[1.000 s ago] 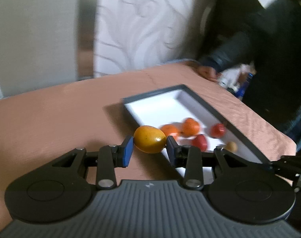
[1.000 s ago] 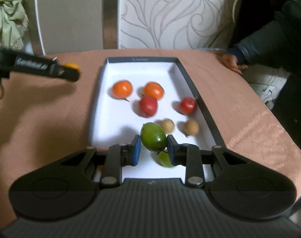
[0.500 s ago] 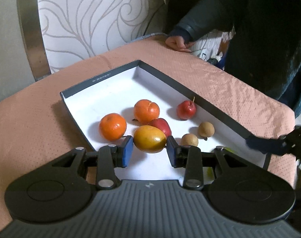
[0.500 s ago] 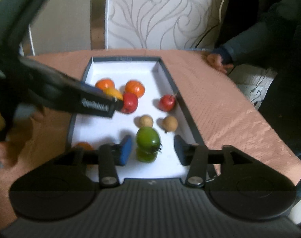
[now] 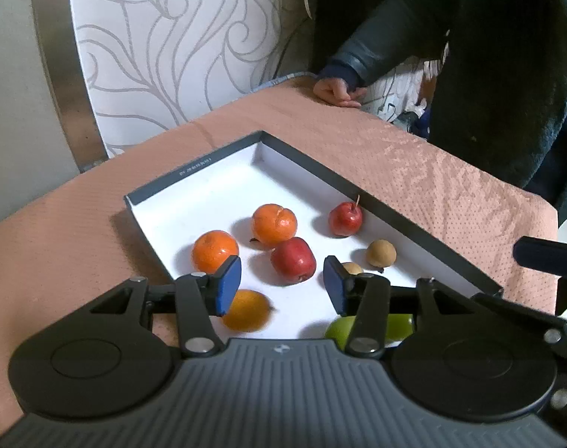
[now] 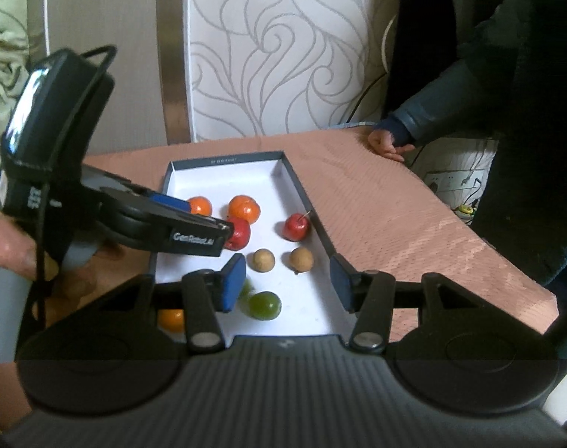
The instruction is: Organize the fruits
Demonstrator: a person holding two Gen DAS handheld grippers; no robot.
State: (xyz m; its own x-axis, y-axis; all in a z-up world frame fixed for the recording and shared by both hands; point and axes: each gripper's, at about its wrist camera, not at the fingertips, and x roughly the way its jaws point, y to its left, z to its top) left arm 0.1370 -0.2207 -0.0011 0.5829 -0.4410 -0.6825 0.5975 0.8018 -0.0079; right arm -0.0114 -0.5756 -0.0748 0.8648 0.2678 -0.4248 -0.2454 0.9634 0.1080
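Note:
A shallow white tray with a dark rim [image 5: 193,171] [image 6: 305,190] lies on the table and holds several fruits. My left gripper [image 5: 281,285] is open above the tray's near end; a yellow-orange mango [image 5: 246,310] lies in the tray just below its left finger. My right gripper [image 6: 289,280] is open and empty; two green fruits [image 6: 264,305] lie in the tray below it, and they show in the left wrist view [image 5: 369,326] too. Two oranges [image 5: 215,251], red apples [image 5: 293,260] and small brown fruits [image 5: 381,252] lie further in.
The table has a pinkish-brown cloth [image 5: 414,164]. A person in dark clothes rests a hand [image 5: 337,91] on the far edge. A white patterned chair back [image 6: 276,52] stands behind the table. The left gripper body [image 6: 96,201] crosses the right wrist view.
My left gripper carried the mango over the tray, opened and let it drop into the near end. My right gripper opened wider and the green fruit now lies loose in the tray.

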